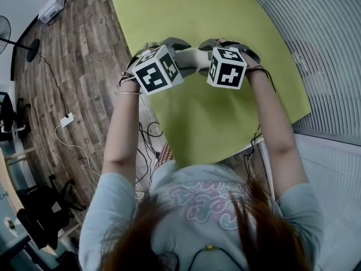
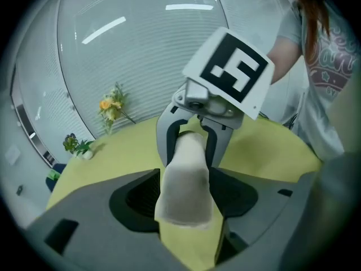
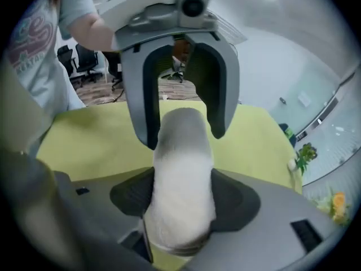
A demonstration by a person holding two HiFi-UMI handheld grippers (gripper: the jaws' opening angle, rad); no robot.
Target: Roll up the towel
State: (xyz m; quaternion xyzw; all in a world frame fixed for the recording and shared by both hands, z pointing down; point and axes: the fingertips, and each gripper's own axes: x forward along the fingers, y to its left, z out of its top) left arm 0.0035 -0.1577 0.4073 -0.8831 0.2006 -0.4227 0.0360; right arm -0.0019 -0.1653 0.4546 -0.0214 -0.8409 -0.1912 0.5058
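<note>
Soft, even indoor light fills all three views. It is cool and rather dim in the head view, where the yellow-green desk (image 1: 225, 16) carries hardly any shadow. Bright light strips (image 2: 183, 7) streak the top of the left gripper view, and one glares at the top of the right gripper view. Both gripper views bow strongly outward and fade to black corners. The head view bends the wooden floor (image 1: 73, 66) at its edge. The near end of the towel (image 2: 186, 191), close to each lens, is soft and out of focus.
</note>
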